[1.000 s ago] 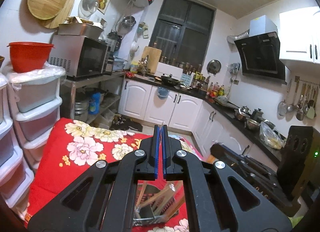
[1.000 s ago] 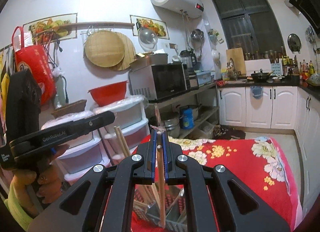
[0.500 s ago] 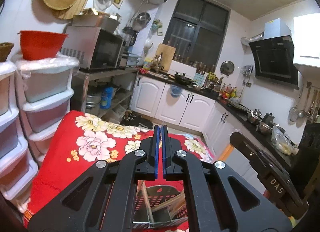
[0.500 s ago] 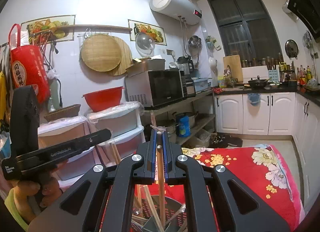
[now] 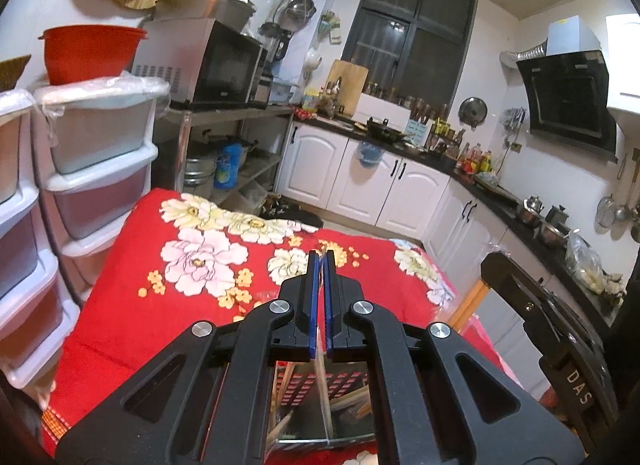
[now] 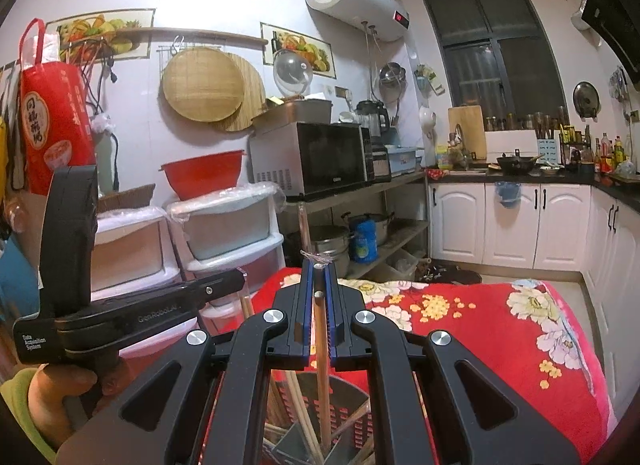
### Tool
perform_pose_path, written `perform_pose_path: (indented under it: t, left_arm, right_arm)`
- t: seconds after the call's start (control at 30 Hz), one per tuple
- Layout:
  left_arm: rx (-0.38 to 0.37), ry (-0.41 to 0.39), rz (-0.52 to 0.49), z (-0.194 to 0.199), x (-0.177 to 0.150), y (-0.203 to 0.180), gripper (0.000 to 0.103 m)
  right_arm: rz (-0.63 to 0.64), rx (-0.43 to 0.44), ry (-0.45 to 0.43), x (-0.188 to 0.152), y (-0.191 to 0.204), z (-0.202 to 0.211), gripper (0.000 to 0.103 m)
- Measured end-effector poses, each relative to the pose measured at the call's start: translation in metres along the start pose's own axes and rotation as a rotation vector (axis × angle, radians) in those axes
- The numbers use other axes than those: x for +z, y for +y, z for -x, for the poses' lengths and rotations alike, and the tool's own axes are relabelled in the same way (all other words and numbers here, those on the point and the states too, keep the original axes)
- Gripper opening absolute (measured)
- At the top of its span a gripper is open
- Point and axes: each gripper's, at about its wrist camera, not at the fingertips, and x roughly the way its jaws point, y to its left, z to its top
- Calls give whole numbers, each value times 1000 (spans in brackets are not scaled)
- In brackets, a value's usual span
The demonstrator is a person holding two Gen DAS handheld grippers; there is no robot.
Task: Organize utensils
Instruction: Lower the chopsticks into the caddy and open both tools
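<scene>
The right hand-held gripper (image 6: pixel 319 277) was clamped on a single wooden chopstick (image 6: pixel 321 361), held upright with its lower end inside the perforated utensil holder (image 6: pixel 352 405) on the red floral tabletop (image 6: pixel 480 325). The left hand-held gripper (image 5: pixel 320 265) was shut, a thin clear stick apparently between its pads, above the same utensil holder (image 5: pixel 344 381). Other chopsticks already leaned in the compartments. Finishing the step well would likely mean keeping the chopstick vertical, lowering it clear of the divider, and releasing only once its tip was seated.
</scene>
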Motion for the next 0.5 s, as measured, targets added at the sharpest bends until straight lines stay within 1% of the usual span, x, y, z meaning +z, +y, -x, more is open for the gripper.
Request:
perform_pose_path:
  t: [0.33,0.5]
  left_arm:
    - [7,43,-4,-12,-26,6,0]
    - [13,44,-11,-13,-31,6,0]
  right_arm:
    - [6,-37,53,-30,-6,-15,6]
    - [11,-64,86,-39,-7,-20,6]
